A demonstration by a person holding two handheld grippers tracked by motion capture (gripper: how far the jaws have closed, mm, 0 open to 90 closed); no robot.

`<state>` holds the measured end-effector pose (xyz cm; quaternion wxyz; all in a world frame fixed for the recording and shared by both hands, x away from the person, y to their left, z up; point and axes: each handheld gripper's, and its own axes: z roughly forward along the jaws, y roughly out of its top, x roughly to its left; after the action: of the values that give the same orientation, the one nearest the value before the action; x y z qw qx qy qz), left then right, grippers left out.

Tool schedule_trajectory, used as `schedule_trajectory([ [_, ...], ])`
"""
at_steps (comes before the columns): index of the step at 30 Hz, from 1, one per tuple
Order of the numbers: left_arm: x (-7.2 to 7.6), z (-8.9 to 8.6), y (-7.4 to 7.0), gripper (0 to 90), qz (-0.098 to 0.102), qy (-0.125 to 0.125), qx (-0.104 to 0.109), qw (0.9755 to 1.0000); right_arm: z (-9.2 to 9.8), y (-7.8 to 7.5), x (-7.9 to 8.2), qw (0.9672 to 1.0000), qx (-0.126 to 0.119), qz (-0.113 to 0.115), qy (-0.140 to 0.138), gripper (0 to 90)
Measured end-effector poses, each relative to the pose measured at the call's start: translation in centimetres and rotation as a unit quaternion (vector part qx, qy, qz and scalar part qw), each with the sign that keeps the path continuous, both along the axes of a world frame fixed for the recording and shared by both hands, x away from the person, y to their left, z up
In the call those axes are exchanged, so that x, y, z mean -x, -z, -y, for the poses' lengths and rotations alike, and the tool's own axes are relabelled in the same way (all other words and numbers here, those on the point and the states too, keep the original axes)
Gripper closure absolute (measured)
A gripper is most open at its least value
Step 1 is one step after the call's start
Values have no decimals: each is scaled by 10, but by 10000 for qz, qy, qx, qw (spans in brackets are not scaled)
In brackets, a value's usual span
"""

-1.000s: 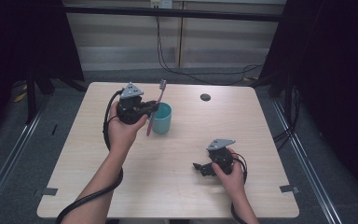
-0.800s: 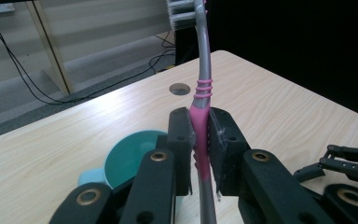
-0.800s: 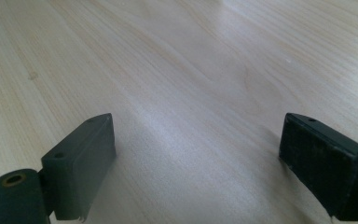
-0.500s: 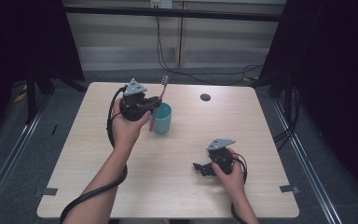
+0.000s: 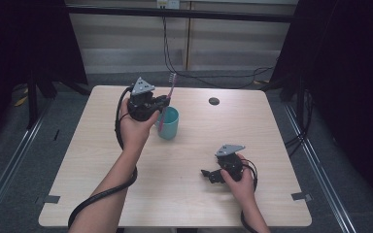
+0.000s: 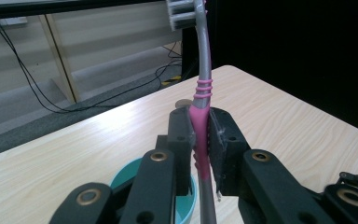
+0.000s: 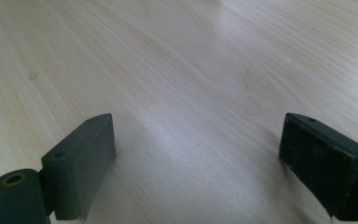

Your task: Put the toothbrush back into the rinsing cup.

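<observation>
My left gripper is shut on a pink and grey toothbrush, which it holds nearly upright with the bristles on top. The brush's lower end hangs at the near left rim of a teal cup; I cannot tell whether it is inside. In the left gripper view both pads pinch the pink handle of the toothbrush above the cup. My right gripper rests low on the table at the front right, pointing left. Its jaws stand wide open over bare wood, and the right gripper holds nothing.
A small dark disc lies near the table's back edge. Cables trail from both grippers, the left one looping along the forearm. Black curtains flank the table, and metal rails run along the floor on both sides.
My left hand has shifted slightly right and toward the back with the toothbrush, whose head now stands a little higher. The right hand has stayed put.
</observation>
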<state>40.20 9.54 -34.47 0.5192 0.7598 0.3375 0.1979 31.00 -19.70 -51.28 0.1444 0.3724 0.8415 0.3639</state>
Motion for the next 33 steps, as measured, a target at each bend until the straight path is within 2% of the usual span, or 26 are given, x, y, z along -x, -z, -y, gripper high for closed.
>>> schedule_trajectory([
  [10,-8,5,5,799,-8,-59,146,9999,0,0,0,10000,2,1,-7,99],
  [33,-26,12,13,799,32,-236,184,9995,0,0,0,10000,5,12,-2,99],
])
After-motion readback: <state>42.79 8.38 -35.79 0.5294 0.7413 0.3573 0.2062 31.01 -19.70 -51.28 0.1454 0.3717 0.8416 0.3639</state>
